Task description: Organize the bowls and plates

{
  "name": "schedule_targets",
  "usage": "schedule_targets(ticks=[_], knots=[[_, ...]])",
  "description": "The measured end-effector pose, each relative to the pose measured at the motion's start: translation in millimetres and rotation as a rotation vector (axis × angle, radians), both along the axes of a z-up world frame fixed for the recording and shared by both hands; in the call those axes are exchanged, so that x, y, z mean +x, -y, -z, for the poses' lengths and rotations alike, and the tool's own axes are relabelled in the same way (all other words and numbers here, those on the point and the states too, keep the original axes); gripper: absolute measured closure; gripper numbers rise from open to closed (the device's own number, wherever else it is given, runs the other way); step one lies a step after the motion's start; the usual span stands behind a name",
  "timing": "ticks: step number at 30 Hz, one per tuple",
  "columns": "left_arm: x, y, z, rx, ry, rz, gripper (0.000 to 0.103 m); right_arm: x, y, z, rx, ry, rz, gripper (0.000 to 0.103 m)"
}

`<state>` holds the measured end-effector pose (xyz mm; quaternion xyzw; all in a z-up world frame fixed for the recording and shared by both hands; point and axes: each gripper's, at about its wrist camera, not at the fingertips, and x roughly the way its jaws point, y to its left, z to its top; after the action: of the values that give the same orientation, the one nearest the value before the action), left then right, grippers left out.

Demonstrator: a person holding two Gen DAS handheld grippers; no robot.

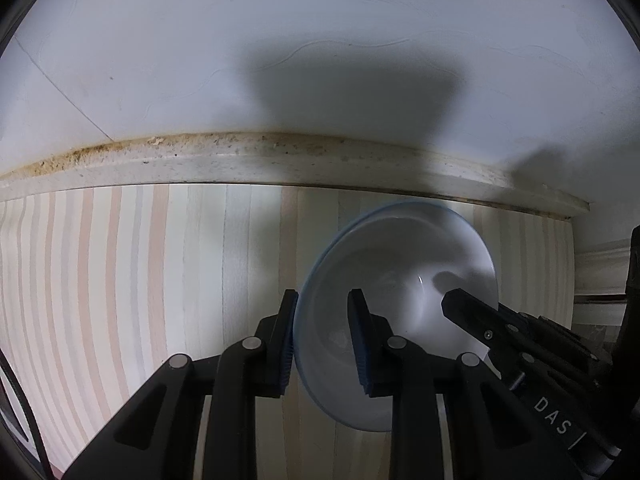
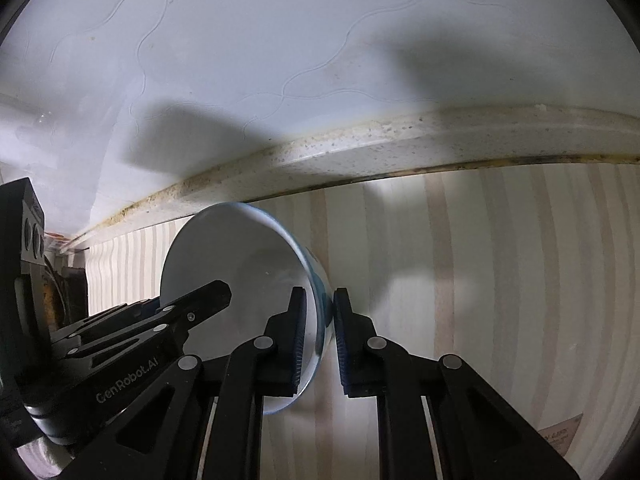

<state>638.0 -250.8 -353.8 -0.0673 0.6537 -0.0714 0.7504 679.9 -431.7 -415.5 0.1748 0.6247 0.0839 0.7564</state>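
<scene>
White bowl [image 1: 400,280] sits near the back edge of the striped counter [image 1: 120,280], and my left claw [image 1: 322,340] and right claw [image 2: 322,336] both pinch its rim.

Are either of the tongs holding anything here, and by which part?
Both hold the same white bowl by its rim: the left tongs pinch one side, the right tongs the opposite side, each with one finger inside and one outside.

White bowl [image 1: 400,264] [image 2: 224,248], blue-edged rim, upright on striped surface. Left rim wall pinched between left gripper [image 1: 324,344] pads; opposite rim wall pinched between right gripper [image 2: 320,344] pads. Inside empty, glossy.
</scene>
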Motion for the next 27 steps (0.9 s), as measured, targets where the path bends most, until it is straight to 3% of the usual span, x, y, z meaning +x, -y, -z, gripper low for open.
schedule_targets(ticks=[12,27], knots=[[-35,-8,-43,-0.007,0.065,0.03,0.081,-31,5,-43,-0.002,0.06,-0.003,0.087],[-141,-15,-99,-0.038,0.126,0.097,0.081,-160,11,-118,-0.016,0.124,0.03,0.088]])
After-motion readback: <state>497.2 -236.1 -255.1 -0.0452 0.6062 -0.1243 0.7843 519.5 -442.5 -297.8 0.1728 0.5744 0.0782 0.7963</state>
